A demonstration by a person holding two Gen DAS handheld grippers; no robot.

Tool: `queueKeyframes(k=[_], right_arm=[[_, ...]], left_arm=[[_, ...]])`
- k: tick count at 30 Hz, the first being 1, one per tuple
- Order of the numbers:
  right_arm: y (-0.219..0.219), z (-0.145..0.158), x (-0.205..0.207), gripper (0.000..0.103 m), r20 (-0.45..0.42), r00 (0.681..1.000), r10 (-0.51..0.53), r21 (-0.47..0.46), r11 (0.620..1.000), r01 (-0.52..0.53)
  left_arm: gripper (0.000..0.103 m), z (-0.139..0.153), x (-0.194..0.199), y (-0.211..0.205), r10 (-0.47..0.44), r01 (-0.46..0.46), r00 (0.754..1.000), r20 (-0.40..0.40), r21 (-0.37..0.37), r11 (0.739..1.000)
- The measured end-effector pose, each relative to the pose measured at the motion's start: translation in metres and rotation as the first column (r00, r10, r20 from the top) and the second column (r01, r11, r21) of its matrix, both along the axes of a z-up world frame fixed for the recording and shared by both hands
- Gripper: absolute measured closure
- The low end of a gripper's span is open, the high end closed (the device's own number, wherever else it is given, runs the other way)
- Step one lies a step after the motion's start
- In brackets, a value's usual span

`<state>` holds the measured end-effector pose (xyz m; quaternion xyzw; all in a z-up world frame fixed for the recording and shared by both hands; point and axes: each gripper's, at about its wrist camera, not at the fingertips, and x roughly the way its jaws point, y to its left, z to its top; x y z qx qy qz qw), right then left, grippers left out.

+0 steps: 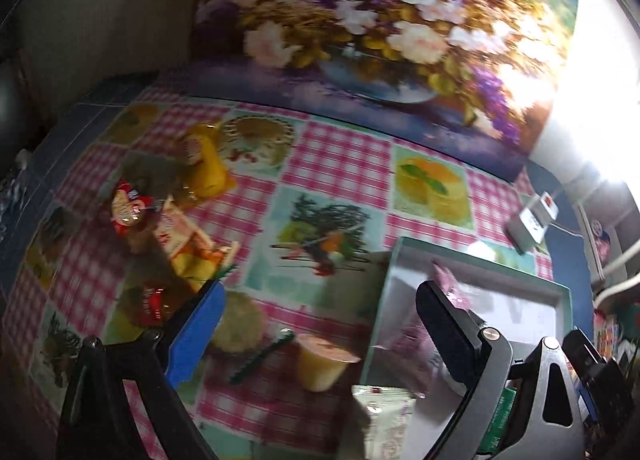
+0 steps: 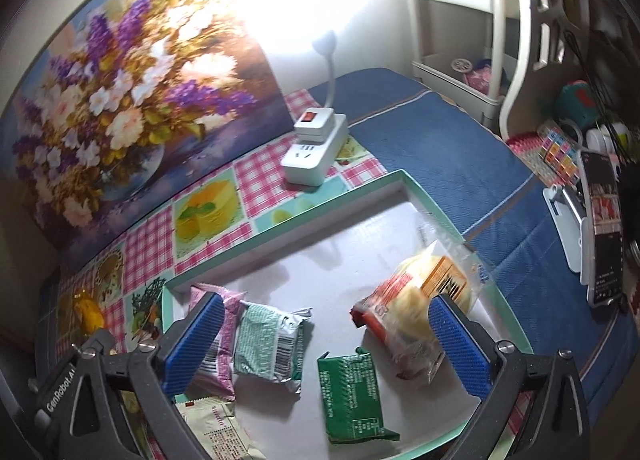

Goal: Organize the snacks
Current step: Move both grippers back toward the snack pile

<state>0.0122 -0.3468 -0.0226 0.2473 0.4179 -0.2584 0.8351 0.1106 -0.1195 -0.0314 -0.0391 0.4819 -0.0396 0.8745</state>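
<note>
Both claws are spread, nothing gripped; the left claw (image 1: 320, 324) is best lowered squarely over the pudding cup (image 1: 324, 364), then carried to the tray (image 1: 472, 264).

Home setting, looks like a lived-in room, not a lab or shop. Table covered with a pink-checked oilcloth (image 2: 256, 176) printed with cakes and fruit, laid over a blue quilted cover (image 2: 460, 148). Large floral painting (image 2: 120, 100) propped against the wall behind the table. White power strip (image 2: 316, 148) with a small gooseneck lamp (image 2: 326, 60) plugged in, glaring bright. White plastic storage shelf (image 2: 460, 72) in the corner with odds and ends in it. Phone on a white stand (image 2: 596, 244) at the table's right side, colourful clutter behind it. Packaged snacks scattered on the oilcloth and in a shallow teal-rimmed tray (image 2: 424, 188).
</note>
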Motion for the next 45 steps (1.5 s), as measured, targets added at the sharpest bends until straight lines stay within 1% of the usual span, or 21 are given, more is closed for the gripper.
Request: queueKeyframes(k=[7, 18, 23, 32, 35, 37, 40, 45], right_arm=[[0.013, 0.002, 0.004, 0.000, -0.011, 0.999, 0.046, -0.033, 0.998, -0.046], [0.040, -0.001, 0.015, 0.000, -0.043, 0.990, 0.135, -0.055, 0.989, -0.137], [0.055, -0.004, 0.020, 0.000, -0.061, 0.981, 0.183, -0.072, 0.980, -0.188], [0.086, -0.010, 0.030, 0.000, -0.062, 0.958, 0.281, -0.033, 0.958, -0.284], [0.094, -0.013, 0.033, 0.000, -0.051, 0.948, 0.315, 0.000, 0.949, -0.315], [0.097, -0.015, 0.034, 0.000, -0.053, 0.946, 0.320, 0.014, 0.947, -0.320], [0.100, -0.018, 0.036, 0.000, -0.078, 0.946, 0.316, 0.003, 0.949, -0.316], [0.114, -0.025, 0.041, 0.000, -0.109, 0.931, 0.349, 0.007, 0.937, -0.350]], left_arm=[[0.007, 0.003, 0.002, 0.015, 0.039, -0.041, 0.999, 0.033, 0.048, 0.998], [0.007, 0.006, 0.006, 0.037, 0.043, -0.044, 0.999, 0.029, 0.014, 0.999], [0.006, 0.007, 0.008, 0.042, 0.041, -0.042, 0.999, 0.025, 0.033, 0.999], [0.006, 0.011, 0.011, 0.070, 0.090, -0.091, 0.996, 0.020, 0.059, 0.994], [0.007, 0.012, 0.011, 0.081, 0.110, -0.111, 0.994, 0.018, 0.062, 0.992], [0.007, 0.011, 0.010, 0.089, 0.125, -0.125, 0.992, 0.007, 0.057, 0.991], [0.007, 0.007, 0.010, 0.102, 0.146, -0.146, 0.989, -0.013, 0.033, 0.989], [0.007, -0.006, 0.010, 0.122, 0.184, -0.184, 0.981, -0.064, 0.000, 0.983]])
